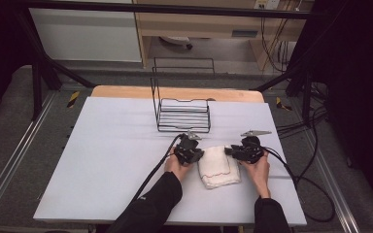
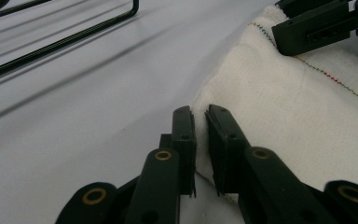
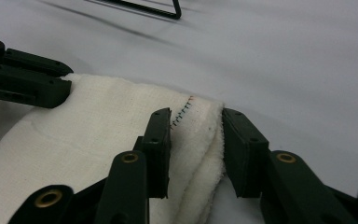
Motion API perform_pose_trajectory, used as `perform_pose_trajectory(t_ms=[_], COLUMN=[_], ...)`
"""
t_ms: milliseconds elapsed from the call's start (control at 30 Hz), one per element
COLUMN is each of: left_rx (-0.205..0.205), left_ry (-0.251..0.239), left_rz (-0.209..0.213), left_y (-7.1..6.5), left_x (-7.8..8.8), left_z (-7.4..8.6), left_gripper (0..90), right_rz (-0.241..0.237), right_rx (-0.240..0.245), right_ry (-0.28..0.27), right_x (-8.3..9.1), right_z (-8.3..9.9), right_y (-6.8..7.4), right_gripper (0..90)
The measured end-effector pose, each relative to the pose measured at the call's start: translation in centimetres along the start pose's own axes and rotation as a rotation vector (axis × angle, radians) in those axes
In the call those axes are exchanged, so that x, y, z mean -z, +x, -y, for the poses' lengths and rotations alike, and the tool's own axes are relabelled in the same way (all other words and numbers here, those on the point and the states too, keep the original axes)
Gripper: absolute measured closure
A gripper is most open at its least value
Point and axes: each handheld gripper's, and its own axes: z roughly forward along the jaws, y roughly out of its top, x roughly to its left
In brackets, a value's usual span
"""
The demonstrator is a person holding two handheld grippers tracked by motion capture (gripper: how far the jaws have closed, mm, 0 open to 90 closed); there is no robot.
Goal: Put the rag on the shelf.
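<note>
A folded white towel [image 1: 218, 167] with a thin coloured stitch line lies on the white table, near the front. My left gripper [image 1: 201, 154] sits at its far left corner. In the left gripper view its jaws [image 2: 200, 112] stand nearly together, pinching the towel's edge [image 2: 284, 107]. My right gripper [image 1: 228, 151] is at the far right corner. In the right gripper view its jaws [image 3: 196, 114] stand apart on either side of the folded corner [image 3: 98, 135], the pads right at its sides. Each gripper view also shows the other gripper [image 2: 317, 28] [image 3: 32, 86] across the towel.
A black wire rack [image 1: 183, 116] stands on the table behind the towel, a short way beyond both grippers. The white table top [image 1: 107, 160] stretches wide to the left. Black cables [image 1: 301, 179] trail off to the right and down the middle.
</note>
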Motion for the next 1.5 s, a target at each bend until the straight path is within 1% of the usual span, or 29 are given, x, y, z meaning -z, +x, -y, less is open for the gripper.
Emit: perform_pose_trajectory(t_ms=[167,200,233,267,367,400,433,467,533,633,733,767,867,900,933,1000,1033,1133,1167,1200,1233,1267,1300,1333,1367,1400,1467,1500], left_rx=[0.009,0.014,0.01,0.017,0.026,0.039,0.039,0.057,0.071,0.072,0.085,0.085,0.096,0.096,0.097,0.094,0.094,0.095,0.095,0.091,0.091,0.085,0.085,0.09,0.09,0.095,0.097,0.097], left_ry=[-0.001,-0.004,-0.001,-0.002,0.003,0.001,0.001,0.002,0.0,-0.008,-0.033,-0.033,-0.071,-0.071,-0.09,-0.107,-0.107,-0.136,-0.136,-0.152,-0.152,-0.165,-0.165,-0.184,-0.184,-0.207,-0.223,-0.223], left_rz=[0.002,0.004,0.006,0.007,0.01,0.015,0.015,0.023,0.032,0.028,0.034,0.034,0.047,0.047,0.055,0.064,0.064,0.074,0.074,0.076,0.076,0.067,0.067,0.071,0.071,0.077,0.082,0.082], left_y=[0.0,0.1,0.1,0.1,0.2,0.3,0.3,0.5,0.6,0.6,0.6,0.6,0.6,0.6,0.5,0.5,0.5,0.4,0.4,0.3,0.3,0.1,0.1,0.1,0.1,0.2,0.2,0.2], left_x=[0.0,0.0,0.0,0.0,0.0,0.0,0.0,0.1,0.1,0.2,0.6,0.6,1.3,1.3,1.6,2.0,2.0,2.6,2.6,2.9,2.9,3.1,3.1,3.4,3.4,3.8,4.1,4.1], left_z=[0.0,0.0,0.0,0.0,-0.1,-0.1,-0.1,-0.1,-0.1,-0.1,-0.2,-0.2,-0.3,-0.3,-0.3,-0.4,-0.4,-0.3,-0.3,-0.2,-0.2,-0.1,-0.1,0.0,0.0,0.1,0.2,0.2], left_gripper=[80.5,80.6,80.7,80.9,81.5,81.7,81.9,82.2,82.5,83.0,83.2,83.3,83.3,83.4,83.3,83.3,83.3,83.4,83.3,83.3,83.3,83.3,83.4,83.4,83.4,83.4,83.4,83.4], right_rz=[-0.019,-0.019,-0.017,-0.013,-0.011,-0.01,-0.011,-0.011,-0.011,-0.018,-0.027,-0.028,-0.036,-0.038,-0.04,-0.043,-0.044,-0.053,-0.054,-0.052,-0.042,-0.034,-0.032,-0.03,-0.03,-0.034,-0.031,-0.03], right_rx=[-0.039,-0.038,-0.035,-0.03,-0.052,-0.053,-0.057,-0.059,-0.062,-0.061,-0.063,-0.062,-0.065,-0.063,-0.064,-0.068,-0.063,-0.064,-0.06,-0.059,-0.041,-0.028,-0.022,-0.017,-0.017,-0.012,0.001,0.003], right_ry=[0.012,0.01,0.006,0.001,-0.001,-0.002,-0.003,-0.006,-0.006,-0.021,-0.041,-0.052,-0.073,-0.082,-0.089,-0.101,-0.112,-0.137,-0.144,-0.15,-0.159,-0.167,-0.176,-0.185,-0.185,-0.203,-0.217,-0.222], right_x=[0.1,0.1,0.1,0.1,0.3,0.3,0.3,0.3,0.4,0.8,1.3,1.5,2.0,2.2,2.4,2.7,2.9,3.4,3.6,3.8,3.9,4.1,4.3,4.5,4.5,4.9,5.2,5.3], right_z=[-0.1,0.0,0.0,0.0,0.0,0.0,0.0,0.0,0.0,-0.1,-0.2,-0.2,-0.2,-0.2,-0.1,-0.1,0.0,0.1,0.2,0.2,0.2,0.1,0.1,0.1,0.1,0.1,0.1,0.1], right_y=[0.1,0.1,0.1,0.1,0.3,0.3,0.3,0.3,0.3,0.4,0.4,0.5,0.6,0.6,0.7,0.8,0.8,1.0,1.1,1.2,1.4,1.7,2.0,2.2,2.2,2.4,2.7,2.8], right_gripper=[73.9,75.0,76.6,78.2,80.3,80.7,81.1,81.3,81.7,82.0,82.1,82.1,82.2,82.2,82.2,82.3,82.2,82.3,82.3,82.3,82.2,82.3,82.3,82.3,82.3,82.3,82.3,82.3])
